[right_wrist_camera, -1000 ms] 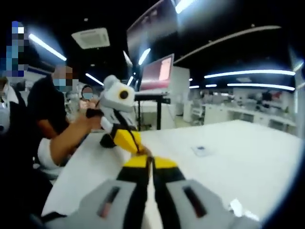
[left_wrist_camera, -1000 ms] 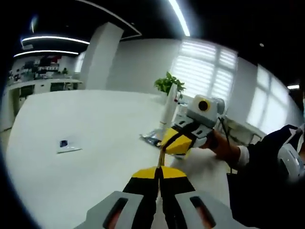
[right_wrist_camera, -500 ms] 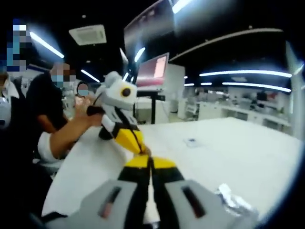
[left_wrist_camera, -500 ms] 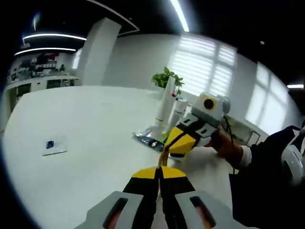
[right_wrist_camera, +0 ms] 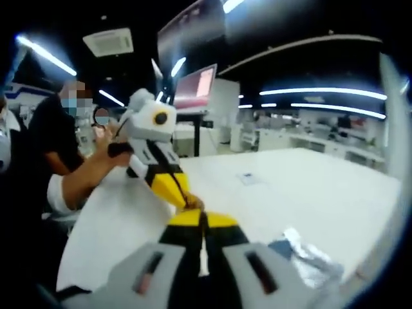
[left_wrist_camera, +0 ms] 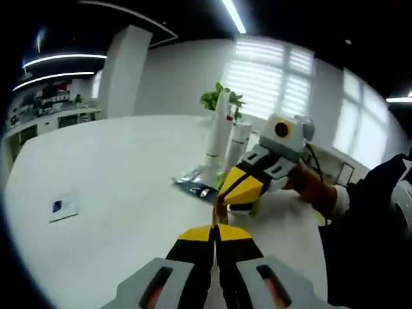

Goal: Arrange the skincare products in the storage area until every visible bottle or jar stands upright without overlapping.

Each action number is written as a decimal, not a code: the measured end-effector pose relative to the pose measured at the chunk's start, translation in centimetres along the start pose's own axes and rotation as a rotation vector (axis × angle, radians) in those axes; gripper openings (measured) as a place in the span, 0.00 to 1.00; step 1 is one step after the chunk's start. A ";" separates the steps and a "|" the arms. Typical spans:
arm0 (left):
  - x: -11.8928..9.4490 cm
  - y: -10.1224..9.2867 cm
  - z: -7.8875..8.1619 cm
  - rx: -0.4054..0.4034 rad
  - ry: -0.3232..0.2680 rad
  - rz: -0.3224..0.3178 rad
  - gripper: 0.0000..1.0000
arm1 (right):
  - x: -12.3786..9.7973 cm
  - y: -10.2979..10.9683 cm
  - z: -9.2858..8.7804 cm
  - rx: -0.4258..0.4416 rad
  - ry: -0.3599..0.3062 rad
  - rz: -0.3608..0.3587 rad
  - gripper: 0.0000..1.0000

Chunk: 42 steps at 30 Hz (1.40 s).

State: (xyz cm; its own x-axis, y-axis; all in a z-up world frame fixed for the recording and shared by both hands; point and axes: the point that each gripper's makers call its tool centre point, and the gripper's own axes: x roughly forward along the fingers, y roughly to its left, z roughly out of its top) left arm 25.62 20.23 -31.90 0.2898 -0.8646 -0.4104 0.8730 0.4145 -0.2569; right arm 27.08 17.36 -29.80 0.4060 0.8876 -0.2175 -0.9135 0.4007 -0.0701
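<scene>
Grippers meet tip to tip above the white tabletop [left_wrist_camera: 109, 167]. In the left gripper view, the left gripper [left_wrist_camera: 215, 232] has its yellow-tipped black jaws pressed together, nothing visibly between them. The right gripper [left_wrist_camera: 222, 205], held by a hand [left_wrist_camera: 313, 188] in a dark sleeve, enters from the right; its jaws also look closed, and a thin brownish sliver sits at their tips, too small to identify. Just beyond that gripper stand a tall white tapered bottle [left_wrist_camera: 219, 126] and a shorter white cylindrical bottle [left_wrist_camera: 237, 144], both upright, side by side. A crinkled silver foil sachet [left_wrist_camera: 196, 187] lies flat on the tabletop at their base. A small white card with a dark square [left_wrist_camera: 63, 206] lies well apart from the bottles. A green potted plant [left_wrist_camera: 219, 100] shows behind the tall bottle.
</scene>
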 end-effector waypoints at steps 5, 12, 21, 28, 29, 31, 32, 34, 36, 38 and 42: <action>0.8 0.6 -0.3 0.028 0.021 0.032 0.00 | 0.1 -0.3 -0.7 -0.011 0.038 -0.024 0.00; 2.0 1.6 -0.4 0.065 0.034 0.081 0.00 | -0.2 -1.0 -1.7 -0.038 0.085 -0.062 0.00; 3.0 1.8 -0.9 0.106 0.069 0.132 0.00 | -0.4 -1.0 -2.9 -0.099 0.146 -0.098 0.00; 3.2 1.9 -1.0 0.102 0.082 0.131 0.00 | -0.4 -1.2 -3.4 -0.101 0.168 -0.098 0.00; 3.2 1.8 -1.1 0.103 0.085 0.130 0.00 | -0.4 -1.2 -3.6 -0.107 0.175 -0.099 0.00; 3.2 1.7 -1.3 0.108 0.092 0.128 0.01 | -0.3 -1.2 -3.8 -0.117 0.188 -0.099 0.00; 3.2 1.6 -1.4 0.111 0.094 0.125 0.01 | -0.3 -1.1 -4.0 -0.122 0.194 -0.098 0.00; 3.3 1.7 -1.4 0.128 0.087 0.125 0.02 | -0.3 -1.1 -4.1 -0.128 0.199 -0.100 0.00; 3.3 1.6 -1.5 0.129 0.090 0.117 0.02 | -0.3 -1.1 -4.2 -0.129 0.205 -0.098 0.00; 3.3 1.1 -1.8 0.129 0.092 0.108 0.02 | -0.3 -0.9 -4.4 -0.149 0.214 -0.094 0.00; 3.3 0.9 -2.1 0.187 0.092 0.101 0.04 | -0.2 -0.8 -4.5 -0.166 0.223 -0.090 0.00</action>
State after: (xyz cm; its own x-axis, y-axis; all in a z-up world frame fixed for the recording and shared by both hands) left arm 26.54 18.33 -35.27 0.3500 -0.7885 -0.5057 0.9013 0.4306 -0.0475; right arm 27.61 15.80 -34.11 0.4874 0.7709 -0.4101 -0.8728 0.4169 -0.2536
